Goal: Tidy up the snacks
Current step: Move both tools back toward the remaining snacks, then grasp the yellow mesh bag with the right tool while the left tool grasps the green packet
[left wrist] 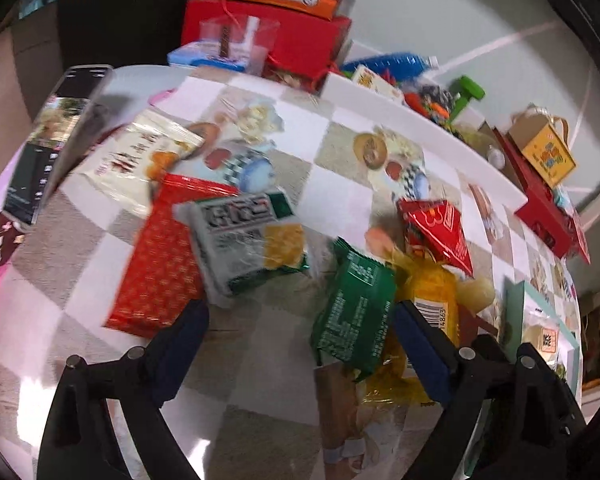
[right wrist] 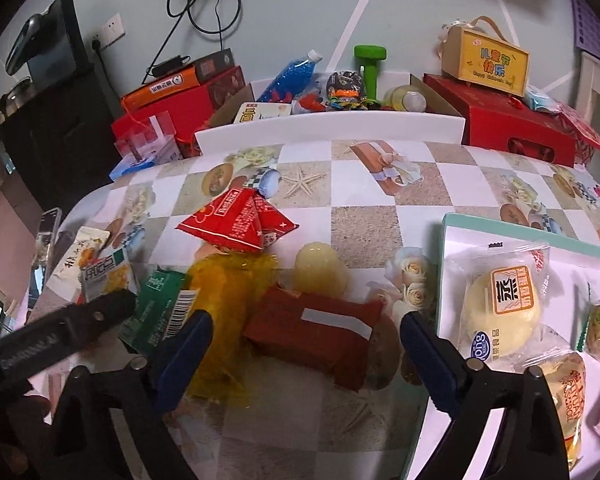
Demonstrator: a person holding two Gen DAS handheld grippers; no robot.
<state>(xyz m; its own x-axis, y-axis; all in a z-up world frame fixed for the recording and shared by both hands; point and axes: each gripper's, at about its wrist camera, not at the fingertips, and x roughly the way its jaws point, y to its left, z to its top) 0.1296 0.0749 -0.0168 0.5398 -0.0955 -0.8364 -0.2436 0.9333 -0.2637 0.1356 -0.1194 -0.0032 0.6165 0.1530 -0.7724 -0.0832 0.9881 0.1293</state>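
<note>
Loose snack packets lie on the checkered tablecloth. My left gripper (left wrist: pixel 300 344) is open just above it. A green packet (left wrist: pixel 352 312) lies between its blue pads, close to the right one, with a yellow packet (left wrist: pixel 432 304) beside it. My right gripper (right wrist: pixel 306 356) is open too. A dark red packet (right wrist: pixel 316 332) with a white strip sits between its fingers, clear of both pads. Behind it stand a pale jelly cup (right wrist: pixel 320 268) and a red pyramid packet (right wrist: pixel 240 224). A teal-rimmed tray (right wrist: pixel 460 240) at the right holds a wrapped bun (right wrist: pixel 500 312) and other snacks.
A red patterned packet (left wrist: pixel 160 268), a white-green packet (left wrist: pixel 244 240) and a cream packet (left wrist: pixel 140 152) lie at left, near a phone (left wrist: pixel 48 140). A black finger (right wrist: pixel 96 314) of the left gripper shows in the right wrist view. Red gift boxes (right wrist: pixel 516 128) and clutter line the back edge.
</note>
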